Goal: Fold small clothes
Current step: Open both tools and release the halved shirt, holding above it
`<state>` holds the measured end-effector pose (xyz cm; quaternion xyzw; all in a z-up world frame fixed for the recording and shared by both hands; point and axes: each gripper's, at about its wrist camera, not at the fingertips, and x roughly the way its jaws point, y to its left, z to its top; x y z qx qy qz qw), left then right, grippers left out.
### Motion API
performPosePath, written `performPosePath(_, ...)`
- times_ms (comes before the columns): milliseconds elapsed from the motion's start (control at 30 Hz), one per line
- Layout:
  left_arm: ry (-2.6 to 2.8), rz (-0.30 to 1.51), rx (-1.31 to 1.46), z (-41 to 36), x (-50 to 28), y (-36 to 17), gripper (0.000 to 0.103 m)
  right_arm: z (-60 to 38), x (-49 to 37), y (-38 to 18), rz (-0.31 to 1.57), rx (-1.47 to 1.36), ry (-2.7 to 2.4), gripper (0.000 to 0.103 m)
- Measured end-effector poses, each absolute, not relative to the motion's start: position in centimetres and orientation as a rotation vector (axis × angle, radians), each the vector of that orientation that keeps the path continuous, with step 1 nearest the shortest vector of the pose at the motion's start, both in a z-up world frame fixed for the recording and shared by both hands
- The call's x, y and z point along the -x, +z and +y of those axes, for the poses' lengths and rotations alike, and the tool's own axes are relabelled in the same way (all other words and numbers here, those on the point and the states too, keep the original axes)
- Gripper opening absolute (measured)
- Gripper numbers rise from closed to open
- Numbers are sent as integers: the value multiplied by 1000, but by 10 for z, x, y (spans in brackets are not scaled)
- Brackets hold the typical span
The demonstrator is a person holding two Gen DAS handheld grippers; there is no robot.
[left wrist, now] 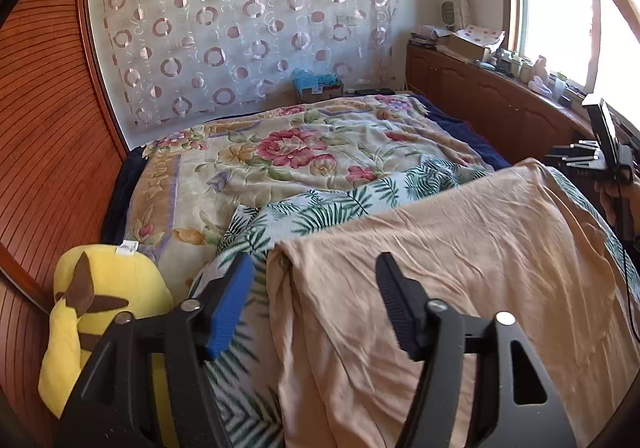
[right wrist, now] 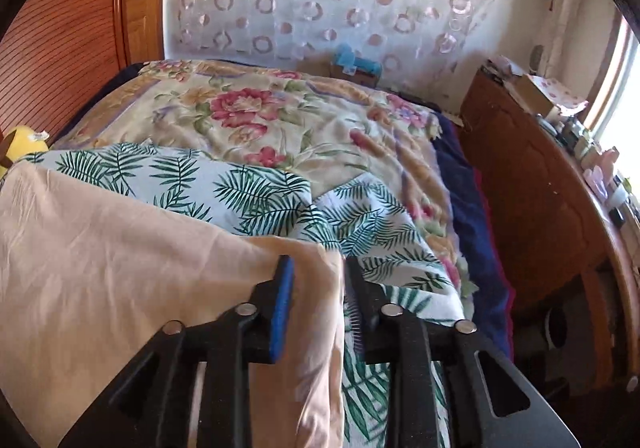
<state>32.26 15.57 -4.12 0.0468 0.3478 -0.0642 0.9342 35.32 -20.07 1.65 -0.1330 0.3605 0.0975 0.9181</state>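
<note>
A peach-coloured garment (left wrist: 460, 280) lies spread on the palm-leaf sheet (left wrist: 320, 204) at the near end of the bed. My left gripper (left wrist: 316, 268) is open, its fingers straddling the garment's left corner edge. In the right wrist view the garment (right wrist: 120, 268) fills the lower left. My right gripper (right wrist: 318, 272) has its fingers close together around the garment's right corner, with cloth between them. The right gripper also shows in the left wrist view (left wrist: 600, 152) at the far right.
A floral blanket (left wrist: 280, 152) covers the far part of the bed. A yellow plush toy (left wrist: 100, 308) sits at the bed's left edge by the wooden headboard (left wrist: 44, 128). A wooden cabinet (right wrist: 532, 184) with clutter runs along the right under the window.
</note>
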Motion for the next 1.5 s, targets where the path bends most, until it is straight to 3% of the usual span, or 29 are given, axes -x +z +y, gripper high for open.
performPosePath(300, -130, 739, -120, 149, -236, -63, 76, -234, -230, 60, 719, 165, 274, 50)
performPosePath(533, -110, 749, -96, 154, -187, -73, 76, -257, -154, 57, 736, 102, 311, 50)
performPosePath(833, -58, 742, -78, 167, -123, -84, 76, -279, -135, 24, 790, 51, 313, 50)
performPosePath(1067, -61, 802, -9, 191, -71, -106, 76, -286, -133, 30, 803, 87, 284, 50)
performPosePath(1300, -119, 851, 44, 187, -58, -125, 43, -285, -117, 32, 797, 129, 263, 50)
performPosePath(1433, -89, 872, 43, 186, -64, -135, 38, -284, -116, 32, 797, 130, 263, 51)
performPosePath(1500, -117, 873, 69, 186, -64, -134, 31, -284, -116, 27, 797, 133, 262, 50)
